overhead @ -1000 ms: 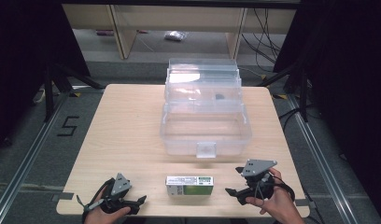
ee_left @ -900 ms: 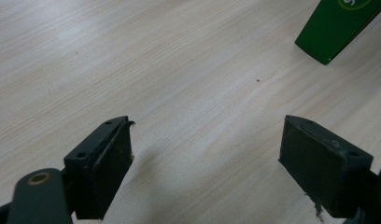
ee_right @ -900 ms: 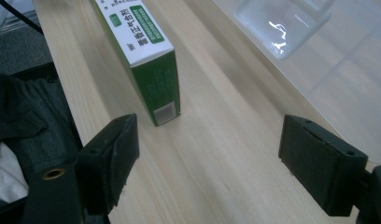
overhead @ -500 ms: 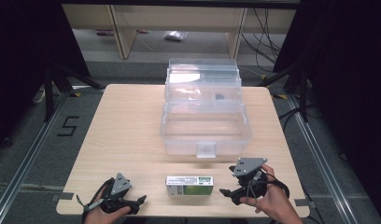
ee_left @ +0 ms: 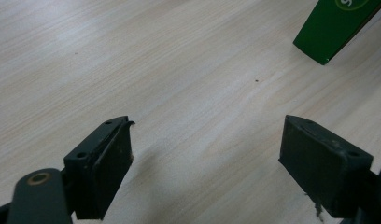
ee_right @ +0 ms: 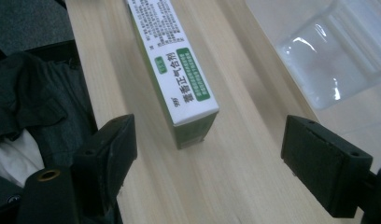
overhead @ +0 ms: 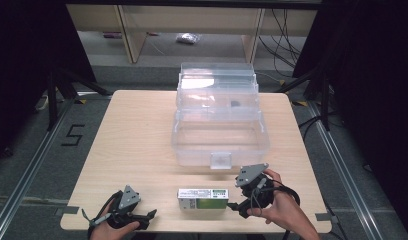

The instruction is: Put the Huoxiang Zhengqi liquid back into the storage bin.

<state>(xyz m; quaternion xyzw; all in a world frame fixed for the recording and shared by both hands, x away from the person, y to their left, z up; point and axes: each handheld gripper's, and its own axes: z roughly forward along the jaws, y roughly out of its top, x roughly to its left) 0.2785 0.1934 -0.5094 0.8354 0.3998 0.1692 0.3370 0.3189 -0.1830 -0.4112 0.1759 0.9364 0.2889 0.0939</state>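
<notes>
The right gripper [overhead: 238,206], jaws spread wide, faces the end of the green-and-white medicine box [ee_right: 179,70] just ahead; closing off-centre could skew the box. The left gripper [ee_left: 205,154] gapes idle.

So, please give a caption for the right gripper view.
Open right gripper faces the end of a green-and-white box on the table.

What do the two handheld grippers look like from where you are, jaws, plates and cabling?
Both are black. The left gripper and right gripper each carry a grey three-cornered plate on top and trail a thin black cable. In the gripper views each has two blocky, flat-faced black jaws, with a brass-coloured ring at the lower left. No sleeves show on the forearms in the high view.
</notes>
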